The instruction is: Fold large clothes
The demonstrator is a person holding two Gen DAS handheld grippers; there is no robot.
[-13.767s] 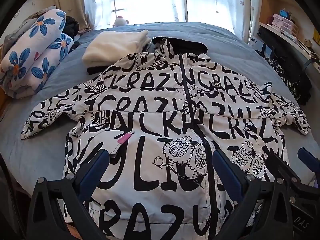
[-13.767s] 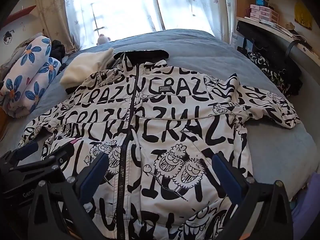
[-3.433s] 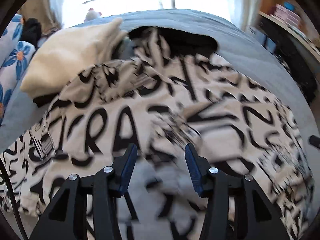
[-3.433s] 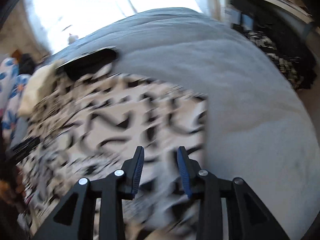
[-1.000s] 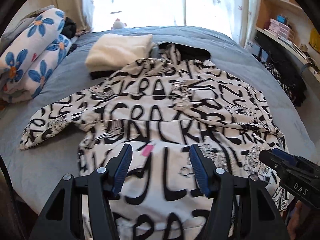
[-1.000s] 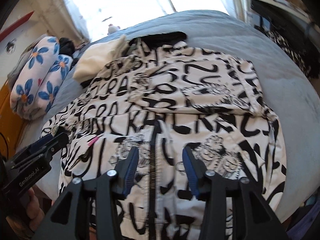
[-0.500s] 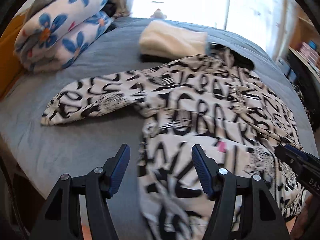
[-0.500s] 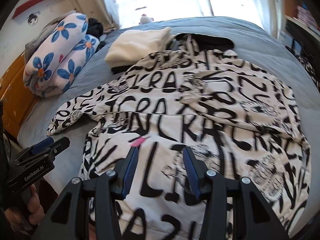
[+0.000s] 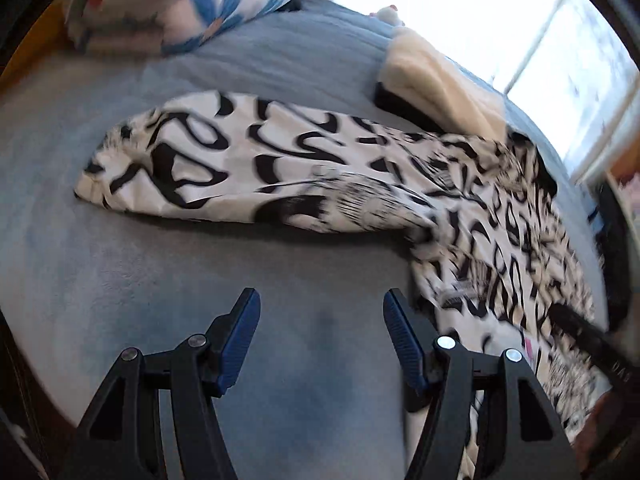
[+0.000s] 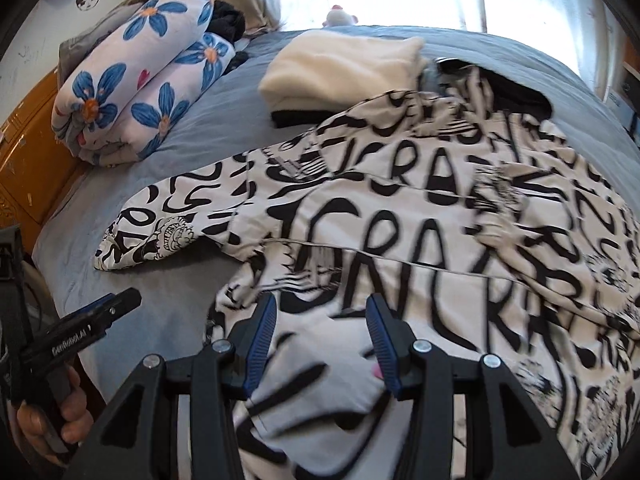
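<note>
Two tools: left tool [image 9: 320,344] has swung leftward off the jacket [image 10: 420,240] over bare bed [image 9: 140,280], jaws just opened wider, nothing between them; right tool [image 10: 320,332] half-spread, empty, above the hem.
One sleeve [image 9: 240,168]: spread on the bed, likely the next fold.
One floral quilt [image 10: 148,80], one cream stack [image 10: 344,64].

Bed [image 10: 192,128] w/ grey-blue cover. On it: black & white lettered jacket [image 10: 420,216] spread flat, one sleeve [image 9: 224,164] stretched out to the side; folded cream blanket [image 10: 344,68] on sth black, touching jacket's top edge; rolled flower-print quilt [image 10: 148,84] at far corner.
</note>
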